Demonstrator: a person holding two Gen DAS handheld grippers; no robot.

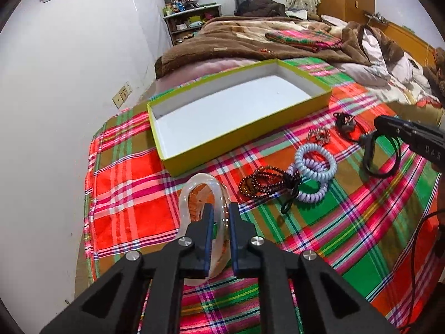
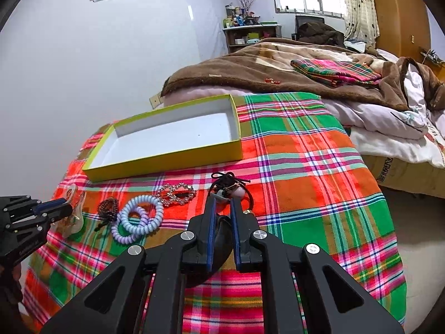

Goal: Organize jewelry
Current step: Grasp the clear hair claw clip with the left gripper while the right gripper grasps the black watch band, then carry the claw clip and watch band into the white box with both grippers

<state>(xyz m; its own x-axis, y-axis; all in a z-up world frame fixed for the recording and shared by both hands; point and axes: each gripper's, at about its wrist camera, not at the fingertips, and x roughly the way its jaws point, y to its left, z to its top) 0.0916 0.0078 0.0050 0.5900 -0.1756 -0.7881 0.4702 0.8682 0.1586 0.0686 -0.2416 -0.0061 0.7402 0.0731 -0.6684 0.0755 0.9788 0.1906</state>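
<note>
My left gripper (image 1: 221, 208) is shut on a clear glassy bangle (image 1: 194, 192), held just above the plaid cloth, near the front edge of the empty yellow box (image 1: 244, 139). My right gripper (image 2: 222, 199) is shut on a black bangle (image 2: 219, 236); it shows in the left wrist view (image 1: 381, 156) as a dark ring. Past its tips lies a black cord with a pale bead (image 2: 230, 186). Between the grippers lie a dark bead bracelet (image 1: 264, 183), lilac and blue spiral hair ties (image 1: 314, 172) and a rhinestone piece (image 2: 176, 193).
The box (image 2: 167, 156) sits at the back left of the plaid cloth (image 2: 306, 181) on a bed. A brown blanket (image 2: 250, 75) and folded plaid cloth (image 2: 336, 72) lie behind. A white wall is on the left.
</note>
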